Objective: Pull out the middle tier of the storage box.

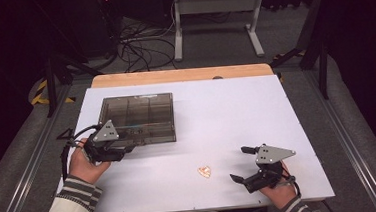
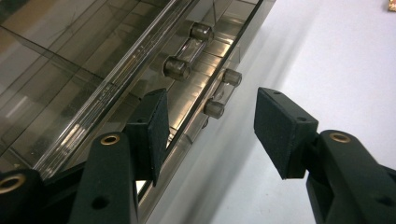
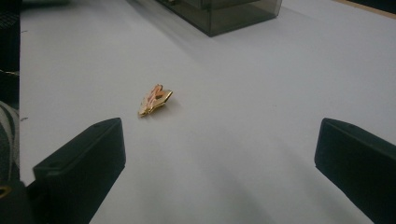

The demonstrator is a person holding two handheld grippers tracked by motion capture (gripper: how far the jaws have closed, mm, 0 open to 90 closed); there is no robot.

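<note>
I am working at the white counter (image 1: pixel 236 112), where the smoky plastic organizer box (image 1: pixel 139 118) is sitting at the far left. My left tongs (image 2: pixel 210 126) are standing spread astride its front latch (image 2: pixel 218 93), so I should be squeezing squarely on the clasp. My right tongs (image 3: pixel 219 158) are resting wide apart near the small gold charm (image 3: pixel 155 99).

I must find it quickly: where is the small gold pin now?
In the high view the gold pin lies on the white table, just left of the right tongs.
</note>
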